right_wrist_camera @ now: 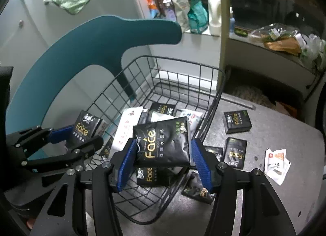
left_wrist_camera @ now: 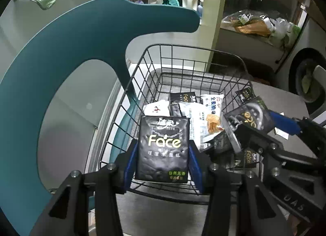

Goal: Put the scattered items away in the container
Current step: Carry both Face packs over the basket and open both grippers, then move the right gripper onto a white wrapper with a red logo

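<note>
Black "Face" tissue packs sit pinched between the blue jaw pads of both the left gripper (left_wrist_camera: 163, 154) and right gripper (right_wrist_camera: 163, 154), held over the black wire basket (right_wrist_camera: 212, 101) beneath the jaws, likely for dropping in.

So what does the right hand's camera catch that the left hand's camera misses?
Only the right wrist view shows the loose sachets and several black tissue packs lying on the grey table outside the basket. Only the left wrist view shows the round washer door. Both show the wire basket, the teal chair back, and a Face tissue pack between each gripper's blue pads: left gripper, right gripper.
</note>
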Action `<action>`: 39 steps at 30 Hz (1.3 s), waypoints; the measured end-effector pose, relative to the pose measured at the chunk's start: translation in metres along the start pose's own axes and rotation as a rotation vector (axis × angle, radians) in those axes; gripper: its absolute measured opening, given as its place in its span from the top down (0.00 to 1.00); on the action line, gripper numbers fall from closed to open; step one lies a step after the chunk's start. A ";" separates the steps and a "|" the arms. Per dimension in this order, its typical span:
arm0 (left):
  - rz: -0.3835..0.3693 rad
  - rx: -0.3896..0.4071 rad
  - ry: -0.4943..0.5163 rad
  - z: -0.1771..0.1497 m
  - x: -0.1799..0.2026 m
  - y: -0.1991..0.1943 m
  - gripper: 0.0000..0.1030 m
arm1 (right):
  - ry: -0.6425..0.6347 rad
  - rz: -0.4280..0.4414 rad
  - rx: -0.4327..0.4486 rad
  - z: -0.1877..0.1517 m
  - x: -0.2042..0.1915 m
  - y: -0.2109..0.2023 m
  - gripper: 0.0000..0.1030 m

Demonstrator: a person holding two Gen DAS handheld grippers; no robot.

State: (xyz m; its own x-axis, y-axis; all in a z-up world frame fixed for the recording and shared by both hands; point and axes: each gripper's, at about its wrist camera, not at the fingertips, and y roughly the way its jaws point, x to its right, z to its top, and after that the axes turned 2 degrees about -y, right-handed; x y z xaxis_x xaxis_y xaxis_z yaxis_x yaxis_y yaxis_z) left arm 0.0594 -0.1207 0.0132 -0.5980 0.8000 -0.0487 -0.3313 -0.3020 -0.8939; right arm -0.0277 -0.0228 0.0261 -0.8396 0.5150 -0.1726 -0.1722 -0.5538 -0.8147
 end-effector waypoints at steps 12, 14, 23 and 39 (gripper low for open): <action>-0.055 0.014 -0.024 -0.003 0.002 -0.002 0.33 | 0.030 -0.015 0.012 0.000 0.013 -0.008 0.40; -0.066 0.012 -0.020 -0.004 0.008 -0.004 0.33 | 0.041 -0.020 0.014 -0.004 0.020 -0.013 0.40; -0.178 0.000 0.081 -0.017 0.075 -0.021 0.33 | 0.140 -0.106 0.021 -0.037 0.088 -0.047 0.40; -0.203 -0.103 0.258 -0.061 0.199 0.025 0.33 | 0.331 -0.248 -0.059 -0.101 0.224 -0.028 0.40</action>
State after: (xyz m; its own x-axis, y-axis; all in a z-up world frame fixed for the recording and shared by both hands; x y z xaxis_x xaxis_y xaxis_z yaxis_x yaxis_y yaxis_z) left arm -0.0229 0.0626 -0.0458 -0.3184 0.9473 0.0355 -0.3411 -0.0796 -0.9367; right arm -0.1583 0.1743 -0.0458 -0.5641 0.8158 -0.1274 -0.3107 -0.3527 -0.8827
